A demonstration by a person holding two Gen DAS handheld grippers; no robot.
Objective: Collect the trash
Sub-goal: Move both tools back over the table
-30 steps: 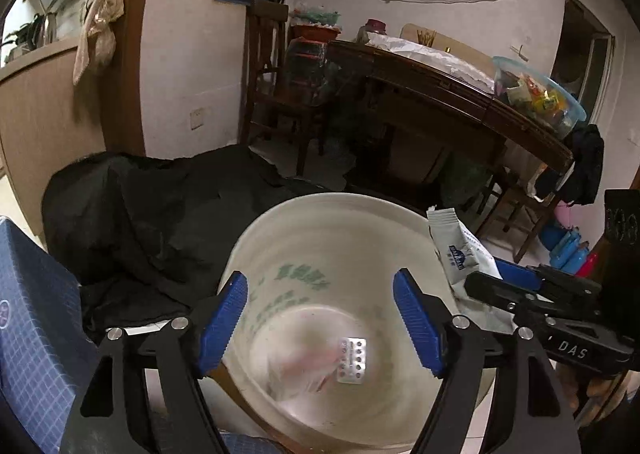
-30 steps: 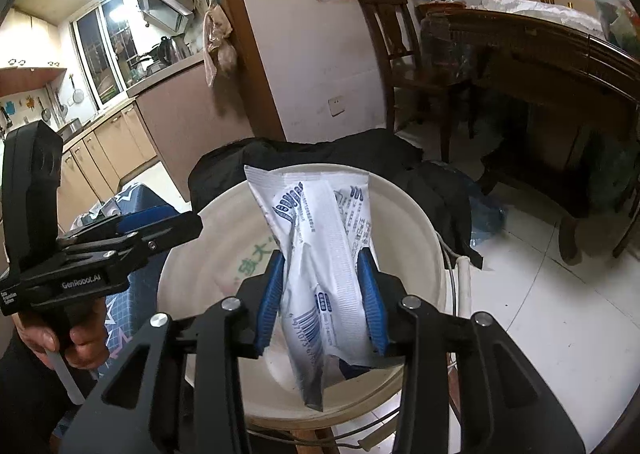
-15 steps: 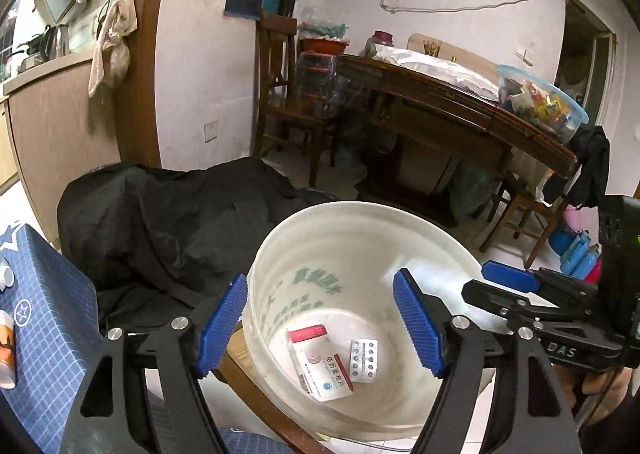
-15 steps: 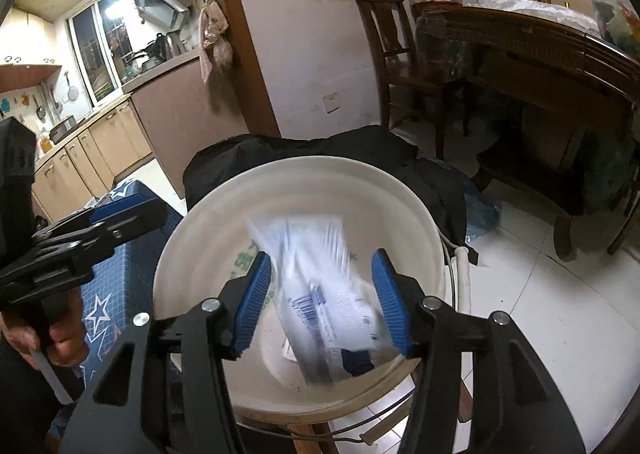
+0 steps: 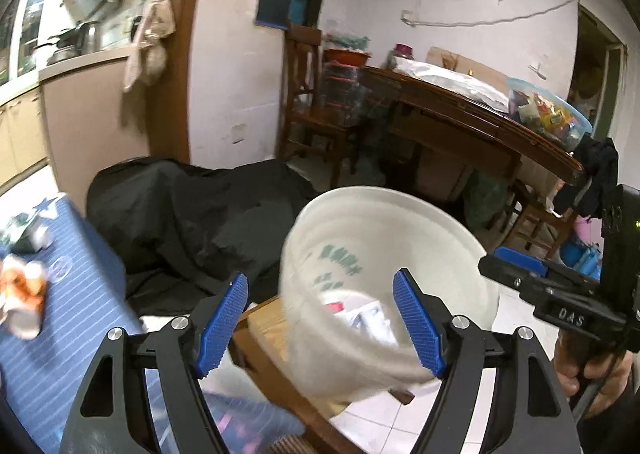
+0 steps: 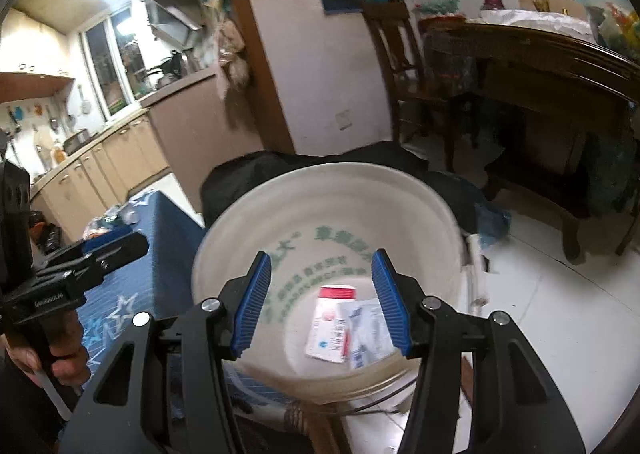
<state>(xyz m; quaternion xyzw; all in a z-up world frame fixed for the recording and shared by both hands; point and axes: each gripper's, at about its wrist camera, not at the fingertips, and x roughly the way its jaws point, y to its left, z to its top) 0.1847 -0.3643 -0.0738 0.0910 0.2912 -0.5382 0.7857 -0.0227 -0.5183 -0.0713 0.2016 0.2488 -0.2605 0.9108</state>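
Both tongs stand apart, gripping nothing: left tongs (image 5: 320,324), right tongs (image 6: 320,304). A white plastic pouch (image 6: 368,328) and red-capped white box (image 6: 330,324) lie inside the round white plastic bucket (image 6: 400,189).

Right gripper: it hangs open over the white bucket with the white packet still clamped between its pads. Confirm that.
Not quite. The right gripper does hang open over the white bucket, but nothing is between its pads. The right wrist view shows the white packet lying at the bottom of the bucket, beside a red and white box.
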